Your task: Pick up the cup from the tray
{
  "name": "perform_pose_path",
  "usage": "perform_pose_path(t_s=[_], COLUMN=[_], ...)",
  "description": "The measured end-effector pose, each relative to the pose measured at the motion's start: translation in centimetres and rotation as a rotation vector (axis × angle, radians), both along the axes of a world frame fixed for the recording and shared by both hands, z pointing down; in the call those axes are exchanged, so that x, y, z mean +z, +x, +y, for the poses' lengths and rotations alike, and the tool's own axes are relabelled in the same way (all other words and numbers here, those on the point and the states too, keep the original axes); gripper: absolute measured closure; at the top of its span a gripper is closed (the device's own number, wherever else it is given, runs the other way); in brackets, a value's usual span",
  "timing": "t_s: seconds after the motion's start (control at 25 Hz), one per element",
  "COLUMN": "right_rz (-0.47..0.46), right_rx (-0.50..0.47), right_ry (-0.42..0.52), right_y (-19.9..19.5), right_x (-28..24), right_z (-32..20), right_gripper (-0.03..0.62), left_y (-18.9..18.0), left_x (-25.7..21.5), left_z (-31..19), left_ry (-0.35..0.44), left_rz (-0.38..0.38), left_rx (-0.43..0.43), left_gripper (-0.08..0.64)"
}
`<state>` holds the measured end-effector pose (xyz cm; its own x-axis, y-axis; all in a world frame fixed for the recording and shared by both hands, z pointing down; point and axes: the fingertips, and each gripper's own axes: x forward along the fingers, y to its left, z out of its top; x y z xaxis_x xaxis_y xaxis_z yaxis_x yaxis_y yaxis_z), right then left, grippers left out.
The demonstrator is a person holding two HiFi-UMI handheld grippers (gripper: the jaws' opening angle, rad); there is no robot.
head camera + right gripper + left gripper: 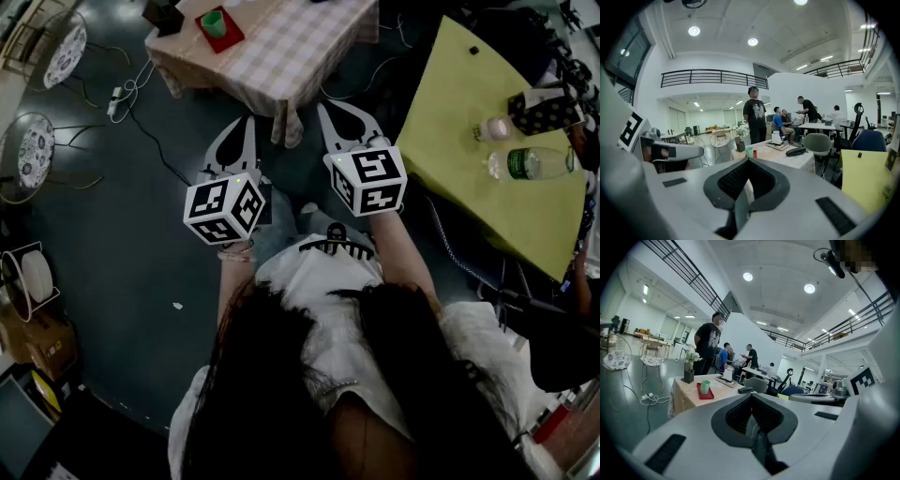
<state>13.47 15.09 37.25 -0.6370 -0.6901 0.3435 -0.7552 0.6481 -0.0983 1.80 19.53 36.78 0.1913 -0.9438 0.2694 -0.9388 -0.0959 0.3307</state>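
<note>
Both tools were shut tight and held nothing. The left gripper (246,127) and the right gripper (330,114) hung side by side over the floor, close to the person. The green cup (214,22) stood on the red tray (231,38) on the checked table (291,47), well away in front. So the job had not really begun. Reaching the cup, grabbing it and lifting it were all left to do.
</note>
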Motion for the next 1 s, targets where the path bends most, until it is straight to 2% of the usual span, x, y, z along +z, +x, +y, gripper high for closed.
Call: perform_pose_path(t_s=[0.2,0.68,0.88,1.0], right_rz=[0.008,0.011,-0.075,-0.069], right_rx=[0.002,-0.014,-0.028,-0.04], right_ry=[-0.004,0.036,0.016,0.006], right_y=[-0.1,-0.2,-0.2,-0.5], right_x=[0.1,-1.0,-1.5,-1.1], right_z=[-0.5,-2.0,-2.3,-2.9], right_gripper=[0.581,0.581,0.579,0.575], left_y=[0.2,2.6,2.6,2.7], left_x=[-0.6,-2.1,-1.7,-1.5], left_z=[-1.2,-4.0,-4.4,-4.9], left_ry=[0.006,0.032,0.013,0.0], left_rz=[-0.068,-0.112,-0.122,-0.135], left_rx=[0.003,0.024,-0.01,-0.008], left_gripper=[0.551,0.552,0.551,0.551])
